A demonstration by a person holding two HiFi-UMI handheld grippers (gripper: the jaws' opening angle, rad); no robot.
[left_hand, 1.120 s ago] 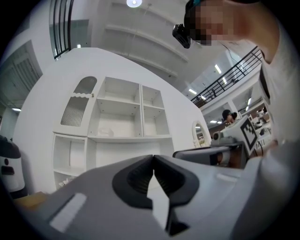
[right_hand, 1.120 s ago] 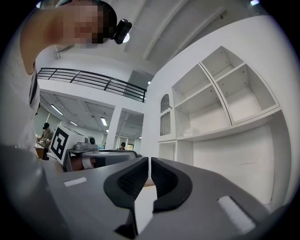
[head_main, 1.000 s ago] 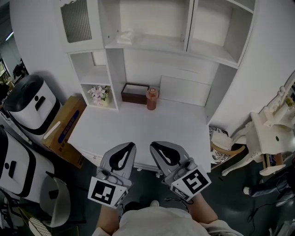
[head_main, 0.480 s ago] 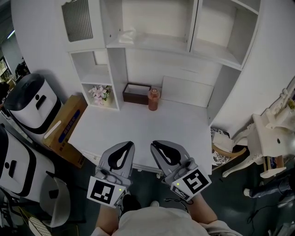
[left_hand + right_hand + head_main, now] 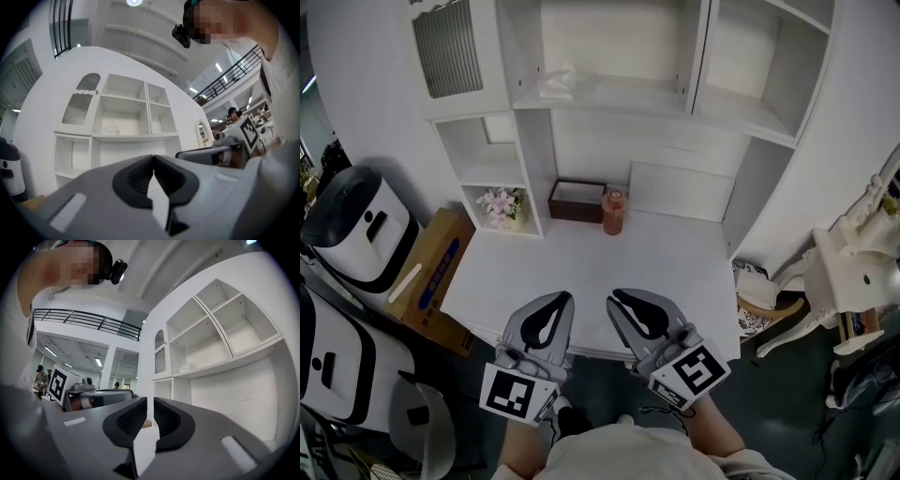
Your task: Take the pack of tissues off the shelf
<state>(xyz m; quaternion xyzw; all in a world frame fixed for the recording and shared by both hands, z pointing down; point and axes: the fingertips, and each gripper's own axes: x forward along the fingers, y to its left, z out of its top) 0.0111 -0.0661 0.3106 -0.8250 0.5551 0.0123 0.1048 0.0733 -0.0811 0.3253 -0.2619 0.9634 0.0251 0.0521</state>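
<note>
The pack of tissues [image 5: 553, 82], a pale crinkled packet, lies on the upper shelf of the white shelf unit, left of the divider. It also shows far off in the left gripper view [image 5: 112, 130] and the right gripper view [image 5: 187, 367]. Both grippers hover side by side at the desk's front edge, far below and short of the pack. My left gripper [image 5: 565, 296] is shut, tips touching, holding nothing [image 5: 153, 157]. My right gripper [image 5: 614, 300] has just been opening; a narrow gap shows between its pads [image 5: 150, 404], with nothing in it.
On the white desk [image 5: 581, 272] stand a brown open box [image 5: 576, 200] and an orange bottle [image 5: 613, 211]; flowers [image 5: 499, 202] fill a low cubby. A cardboard box [image 5: 431, 272] and a white appliance [image 5: 356, 230] are at the left, a white chair [image 5: 853, 272] at the right.
Both grippers have edged forward together towards the desk's front edge, and the shelf unit has shifted slightly in the head view. Nothing was taken hold of.
</note>
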